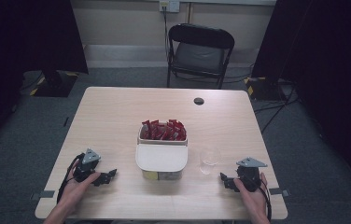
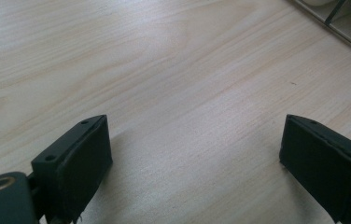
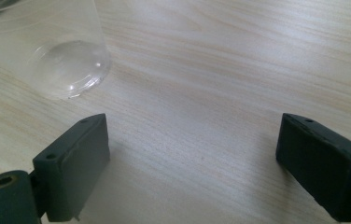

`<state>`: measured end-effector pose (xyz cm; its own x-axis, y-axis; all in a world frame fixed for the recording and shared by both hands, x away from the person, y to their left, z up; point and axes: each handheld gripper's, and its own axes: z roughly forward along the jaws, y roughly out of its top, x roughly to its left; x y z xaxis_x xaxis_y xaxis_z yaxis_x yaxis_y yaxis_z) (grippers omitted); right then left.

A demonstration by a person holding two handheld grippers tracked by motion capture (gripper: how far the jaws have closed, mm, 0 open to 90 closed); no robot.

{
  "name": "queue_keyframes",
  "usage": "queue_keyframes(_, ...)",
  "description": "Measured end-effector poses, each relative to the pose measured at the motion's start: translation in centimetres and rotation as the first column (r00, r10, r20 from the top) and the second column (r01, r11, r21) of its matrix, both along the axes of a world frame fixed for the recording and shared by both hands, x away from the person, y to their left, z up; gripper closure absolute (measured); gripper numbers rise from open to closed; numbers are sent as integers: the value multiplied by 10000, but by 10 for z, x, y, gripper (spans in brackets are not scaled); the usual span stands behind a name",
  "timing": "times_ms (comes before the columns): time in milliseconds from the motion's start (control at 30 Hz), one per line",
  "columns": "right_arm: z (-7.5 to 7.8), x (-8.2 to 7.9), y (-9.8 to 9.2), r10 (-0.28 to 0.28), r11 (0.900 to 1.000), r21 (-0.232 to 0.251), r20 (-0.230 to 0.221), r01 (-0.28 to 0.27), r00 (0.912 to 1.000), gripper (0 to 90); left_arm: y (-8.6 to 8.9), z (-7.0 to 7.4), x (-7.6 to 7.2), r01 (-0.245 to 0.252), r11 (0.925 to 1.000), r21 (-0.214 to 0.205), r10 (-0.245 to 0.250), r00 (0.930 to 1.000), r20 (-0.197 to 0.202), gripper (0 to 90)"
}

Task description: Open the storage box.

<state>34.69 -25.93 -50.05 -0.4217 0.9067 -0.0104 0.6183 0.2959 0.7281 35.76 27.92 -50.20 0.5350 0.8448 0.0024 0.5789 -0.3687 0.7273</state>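
Right tool (image 3: pixel 190 154) wide apart and empty beside the clear cup (image 3: pixel 47 46), cup's rim cut off at the frame edge.

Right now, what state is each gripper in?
Left gripper: open, nothing between its jaws, bare table ahead.
Right gripper: open, holding nothing; the clear plastic cup stands just ahead, untouched.
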Motion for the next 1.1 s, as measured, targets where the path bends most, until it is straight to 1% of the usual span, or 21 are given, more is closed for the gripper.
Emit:
queue_keyframes(100, 0, 0, 0, -6, 10000, -9, 7, 6, 10000, 92, 0, 0, 0, 42, 10000, 31, -42, 10000, 32, 94)
queue_keyframes(133, 0, 0, 0, -12, 10000, -10, 13, 12, 10000, 92, 0, 0, 0, -9, 10000, -20, 10, 10000, 22, 98)
queue_keyframes(233, 0, 0, 0, 11, 10000, -30, 18, -11, 10000, 91, 0, 2, -2, 5, 10000, 24, -5, 10000, 18, 153)
queue_keyframes(367, 0, 0, 0, -9, 10000, -11, 15, 9, 10000, 91, -1, 3, -4, 66, 9999, -118, -66, 10000, 21, 162)
queue_keyframes(400, 0, 0, 0, 6, 10000, -25, 13, -6, 10000, 91, -2, 5, -5, 86, 9995, -305, -83, 9999, 94, 163)
queue_keyframes(533, 0, 0, 0, -9, 10000, -13, 14, 9, 10000, 91, -2, 7, -8, 232, 9992, -318, -230, 9997, 64, 164)
queue_keyframes(700, 0, 0, 0, -16, 10000, -11, 12, 16, 10000, 91, -3, 9, -10, 297, 9984, -475, -295, 9996, 39, 165)
queue_keyframes(733, 0, 0, 0, -11, 10000, -11, 13, 11, 10000, 91, -4, 10, -10, 311, 9977, -596, -310, 9995, 33, 169)
queue_keyframes(767, 0, 0, 0, -9, 10000, -12, 14, 9, 10000, 92, -5, 11, -10, 413, 9977, -544, -412, 9991, 31, 169)
queue_keyframes(800, 0, 0, 0, -15, 10000, -10, 11, 15, 10000, 91, -8, 11, -10, 462, 9961, -758, -461, 9989, 26, 169)
queue_keyframes(967, 0, 0, 0, -16, 10000, -11, 12, 16, 10000, 92, -12, 12, -11, 599, 9943, -877, -599, 9982, 24, 169)
queue_keyframes(1033, 0, 0, 0, -9, 10000, -12, 14, 9, 10000, 92, -13, 13, -11, 677, 9932, -943, -675, 9977, 59, 169)
queue_keyframes(1067, 0, 0, 0, -10, 10000, -13, 14, 10, 10000, 91, -15, 13, -12, 701, 9920, -1049, -698, 9975, 64, 168)
queue_keyframes(1100, 0, 0, 0, -10, 10000, -13, 14, 10, 10000, 91, -15, 13, -12, 701, 9920, -1049, -698, 9975, 64, 169)
